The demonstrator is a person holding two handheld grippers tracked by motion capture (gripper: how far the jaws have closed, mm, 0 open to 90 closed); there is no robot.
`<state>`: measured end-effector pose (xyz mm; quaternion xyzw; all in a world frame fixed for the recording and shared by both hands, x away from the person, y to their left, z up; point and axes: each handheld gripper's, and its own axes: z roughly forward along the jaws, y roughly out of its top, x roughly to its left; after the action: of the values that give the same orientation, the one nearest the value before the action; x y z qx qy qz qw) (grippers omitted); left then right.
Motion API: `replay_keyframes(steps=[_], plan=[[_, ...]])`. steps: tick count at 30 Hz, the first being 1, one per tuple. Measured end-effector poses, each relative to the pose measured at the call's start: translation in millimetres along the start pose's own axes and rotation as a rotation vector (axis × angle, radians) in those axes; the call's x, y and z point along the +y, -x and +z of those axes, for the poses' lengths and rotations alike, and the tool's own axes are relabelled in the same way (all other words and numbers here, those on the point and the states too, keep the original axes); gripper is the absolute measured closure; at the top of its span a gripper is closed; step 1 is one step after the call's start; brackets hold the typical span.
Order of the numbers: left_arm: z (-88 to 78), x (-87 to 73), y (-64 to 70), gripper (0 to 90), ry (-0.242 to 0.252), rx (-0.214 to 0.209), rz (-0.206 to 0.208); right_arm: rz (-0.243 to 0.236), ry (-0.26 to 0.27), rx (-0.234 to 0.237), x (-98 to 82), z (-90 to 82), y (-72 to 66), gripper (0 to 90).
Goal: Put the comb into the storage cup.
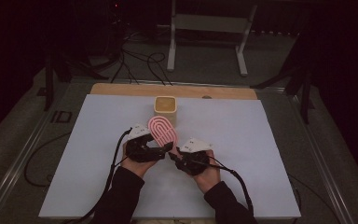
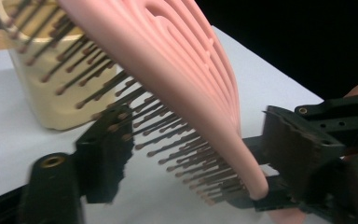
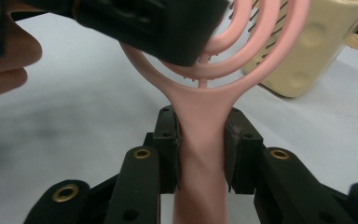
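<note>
Pink brush (image 1: 162, 130) held just above the white surface (image 1: 242, 140) near its centre, head pointing toward 12 o'clock, handle toward 5 o'clock. Vented head of concentric loops, dark ball-tipped bristles (image 2: 168, 140) angled down toward the surface in the left gripper view. Handle (image 3: 200, 154) clamped between the jaws of the right gripper (image 1: 175, 154), both pads pressed flat against its sides in the right gripper view. Left gripper (image 1: 165, 148) at 9 o'clock of the brush, jaws spread wide on either side of the head: one jaw among the bristles, the other on the smooth back, neither visibly pressing in the left gripper view. Grippers meeting just at the neck of the brush, left one crossing over the loops (image 3: 242, 42) in the right gripper view. Cream cup (image 1: 165, 108) standing upright just past the brush tip at 12 o'clock, square-mouthed, close behind the head but whether touching cannot be told. Hands (image 1: 137, 163) and dark sleeves (image 1: 121, 196) entering from 6 o'clock, black cables (image 1: 240, 179) trailing back from each gripper. Wooden strip (image 1: 121, 89) along the far edge of the surface; beyond it, a white frame (image 1: 207, 32) and loose cables (image 1: 140, 60) on grey floor.
</note>
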<state>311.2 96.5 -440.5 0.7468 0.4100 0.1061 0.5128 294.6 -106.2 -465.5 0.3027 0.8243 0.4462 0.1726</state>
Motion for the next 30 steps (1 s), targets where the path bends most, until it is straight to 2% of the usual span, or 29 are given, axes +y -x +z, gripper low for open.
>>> replay_keyframes(steps=[4, 6, 8, 13, 17, 21, 30], plan=[[3.3, 0.0, -1.3, 41.6, -0.008, -0.011, -0.041, -0.001, 0.0, 0.001, -0.2, 0.2, -1.1, 70.0], [4.0, -0.1, -2.6, 48.2, -0.004, -0.032, -0.065, -0.002, 0.0, 0.001, -0.4, 0.3, -1.6, 70.0], [4.1, -0.2, -3.2, 52.0, 0.004, -0.042, -0.08, -0.002, 0.0, 0.001, -0.6, 0.4, -2.0, 70.0], [4.9, -1.3, -5.0, 55.9, 0.017, -0.076, -0.116, 0.006, 0.005, 0.004, -0.7, 0.7, -2.7, 70.0], [5.4, -1.8, -4.3, 58.6, 0.031, -0.09, -0.115, 0.019, -0.003, 0.012, -1.6, 1.7, -3.1, 70.1], [4.7, -1.5, -4.7, 60.2, 0.058, -0.121, -0.134, 0.024, 0.001, 0.018, -1.4, 1.8, -3.5, 70.1], [5.7, -1.8, -3.8, 62.9, 0.063, -0.147, -0.144, 0.044, -0.005, 0.031, -2.3, 3.4, -3.0, 70.0]])
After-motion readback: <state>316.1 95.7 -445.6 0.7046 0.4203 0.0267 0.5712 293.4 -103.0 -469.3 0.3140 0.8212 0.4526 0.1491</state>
